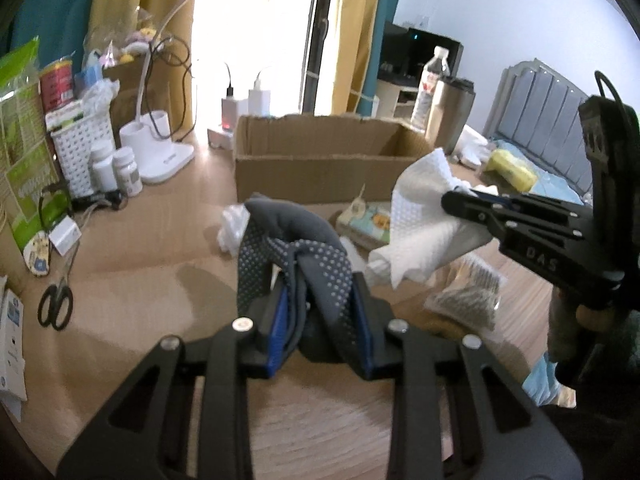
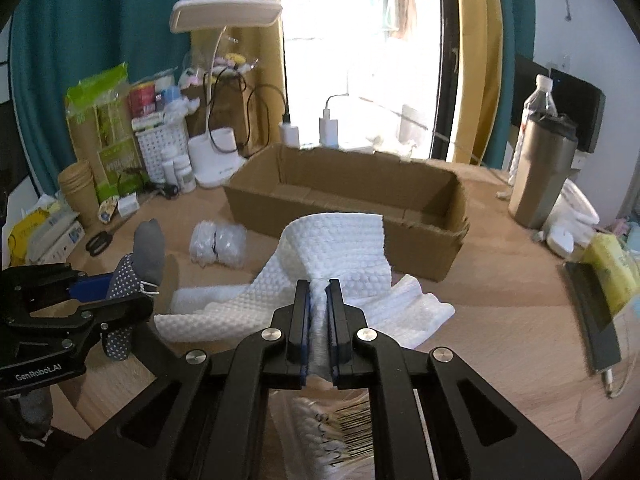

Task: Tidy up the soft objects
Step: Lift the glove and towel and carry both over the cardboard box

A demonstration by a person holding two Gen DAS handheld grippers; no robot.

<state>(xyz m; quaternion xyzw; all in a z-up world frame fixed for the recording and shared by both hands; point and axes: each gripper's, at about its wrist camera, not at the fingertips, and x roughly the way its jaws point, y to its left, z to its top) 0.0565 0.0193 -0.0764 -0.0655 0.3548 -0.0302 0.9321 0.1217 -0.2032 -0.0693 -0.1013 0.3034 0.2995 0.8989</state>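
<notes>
My left gripper [image 1: 320, 300] is shut on a grey sock with white dots [image 1: 296, 256], held above the wooden table; it also shows in the right wrist view [image 2: 136, 268]. My right gripper [image 2: 319, 292] is shut on a white embossed towel [image 2: 340, 248], which hangs from it above the table; in the left wrist view the towel [image 1: 420, 216] hangs at the right. An open cardboard box [image 2: 360, 196] stands behind both, also in the left wrist view [image 1: 320, 160].
A bag of cotton pads [image 2: 218, 242] lies in front of the box. A pack of cotton swabs [image 2: 332, 432] lies under my right gripper. A desk lamp [image 2: 216, 160], bottles, scissors [image 1: 56, 306], a steel tumbler [image 2: 540, 176] and a phone [image 2: 592, 312] ring the table.
</notes>
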